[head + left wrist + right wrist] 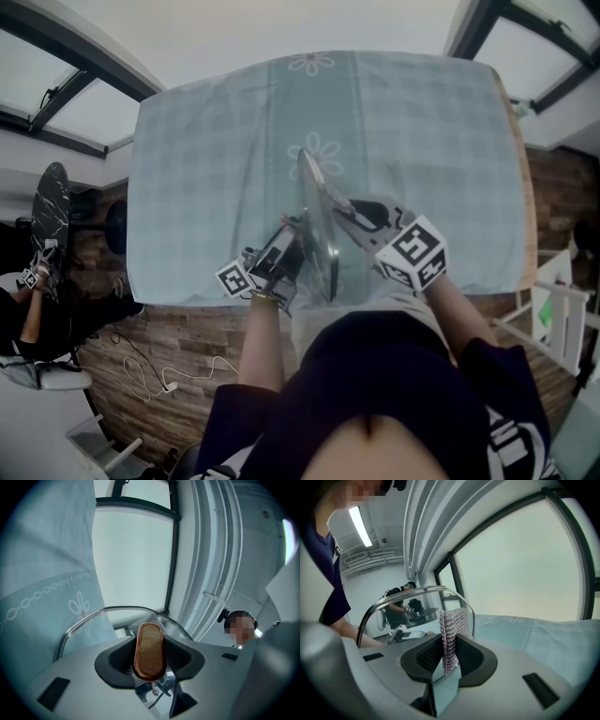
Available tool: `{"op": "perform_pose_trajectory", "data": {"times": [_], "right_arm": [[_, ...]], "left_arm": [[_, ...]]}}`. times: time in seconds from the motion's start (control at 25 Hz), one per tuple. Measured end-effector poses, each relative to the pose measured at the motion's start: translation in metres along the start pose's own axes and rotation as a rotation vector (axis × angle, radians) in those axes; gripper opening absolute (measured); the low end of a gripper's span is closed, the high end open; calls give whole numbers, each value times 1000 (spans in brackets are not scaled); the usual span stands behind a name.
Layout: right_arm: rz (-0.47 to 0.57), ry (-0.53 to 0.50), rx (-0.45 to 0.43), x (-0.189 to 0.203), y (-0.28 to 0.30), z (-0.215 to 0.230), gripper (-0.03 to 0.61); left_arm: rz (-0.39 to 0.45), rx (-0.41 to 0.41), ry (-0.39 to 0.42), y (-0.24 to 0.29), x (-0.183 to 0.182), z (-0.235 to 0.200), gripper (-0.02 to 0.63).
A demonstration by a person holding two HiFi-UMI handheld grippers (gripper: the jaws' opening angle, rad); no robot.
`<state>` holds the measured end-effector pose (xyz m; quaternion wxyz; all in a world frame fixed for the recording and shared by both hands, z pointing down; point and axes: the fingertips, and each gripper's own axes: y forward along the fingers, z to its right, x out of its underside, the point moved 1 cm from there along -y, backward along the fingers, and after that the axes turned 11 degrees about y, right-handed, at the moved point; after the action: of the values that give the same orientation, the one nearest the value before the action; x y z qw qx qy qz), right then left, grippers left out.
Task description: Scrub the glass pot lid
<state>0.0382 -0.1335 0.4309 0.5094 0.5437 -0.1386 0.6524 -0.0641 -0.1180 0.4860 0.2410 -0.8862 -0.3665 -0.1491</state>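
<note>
Left claw (149, 654) is clamped on the wooden knob (150, 644) of the glass pot lid (317, 225), holding it on edge above the tabletop (234, 141), while the right claw (450, 657), pinching a knitted scrub cloth (452, 625), faces the lid's underside directly opposite, with contact not confirmable.

The lid (320, 223) stands above the bench (216, 159): its handle (150, 651) between the left fingers (116, 659), a cloth (451, 637) between the right fingers (474, 659).
</note>
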Motion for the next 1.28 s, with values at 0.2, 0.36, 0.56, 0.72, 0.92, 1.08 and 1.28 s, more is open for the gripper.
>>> {"op": "perform_pose_trajectory", "data": {"times": [0.2, 0.36, 0.56, 0.72, 0.92, 1.08, 1.28], "right_arm": [[-2, 19, -77, 4, 8, -16, 83], [1, 13, -139, 5, 10, -27, 83], [-16, 22, -218, 9, 8, -41, 83], [-35, 8, -254, 16, 6, -46, 83], [-56, 15, -308, 23, 3, -59, 83], [-83, 12, -362, 33, 0, -66, 83], [-108, 11, -405, 42, -6, -72, 83]], "left_arm": [[-2, 4, -3, 0, 0, 0, 169], [-1, 2, -2, 0, 0, -1, 169], [1, 3, -7, 0, 0, 0, 170], [5, -1, -7, 0, -1, 0, 170], [14, -4, -12, 0, -1, 0, 170], [26, -8, -16, -1, -3, -1, 170], [27, -10, -10, 0, -2, -2, 170]]}}
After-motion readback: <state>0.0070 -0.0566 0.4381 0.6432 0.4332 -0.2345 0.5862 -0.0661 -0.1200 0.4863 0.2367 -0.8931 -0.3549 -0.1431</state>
